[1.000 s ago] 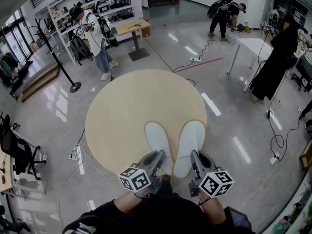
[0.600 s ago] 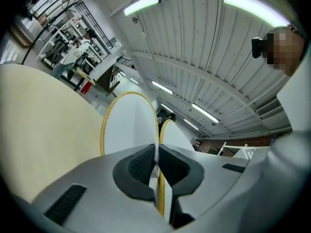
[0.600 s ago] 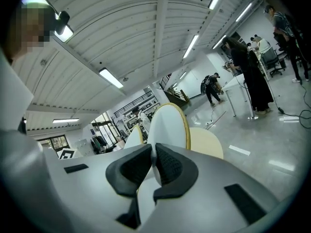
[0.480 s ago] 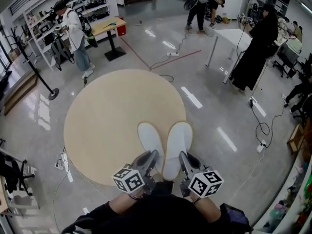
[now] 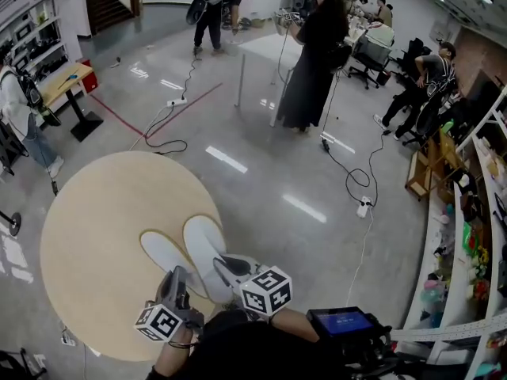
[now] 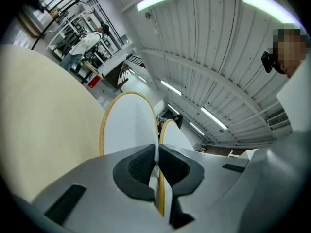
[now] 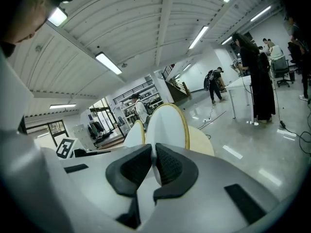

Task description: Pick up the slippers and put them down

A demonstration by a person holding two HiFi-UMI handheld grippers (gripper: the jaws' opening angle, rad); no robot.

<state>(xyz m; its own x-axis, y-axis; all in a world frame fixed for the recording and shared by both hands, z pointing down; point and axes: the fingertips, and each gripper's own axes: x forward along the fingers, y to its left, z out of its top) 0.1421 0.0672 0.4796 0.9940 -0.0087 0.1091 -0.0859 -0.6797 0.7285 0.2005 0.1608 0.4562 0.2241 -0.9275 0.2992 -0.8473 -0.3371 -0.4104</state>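
The round beige desk (image 5: pixel 87 236) is seen at the left. At its near right edge, the left slipper (image 5: pixel 162 250) and right slipper (image 5: pixel 202 244) (white, yellow-rimmed) are held side by side. Each is clamped at its near end, by the left tongs (image 5: pixel 176 282) and right tongs (image 5: pixel 224 266).

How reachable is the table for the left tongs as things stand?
Likely yes: the left tongs, shut on a slipper, are over the table's near part, and only that slipper lies between them and the bare top.

No readable text, label, brand or number shows anywhere.
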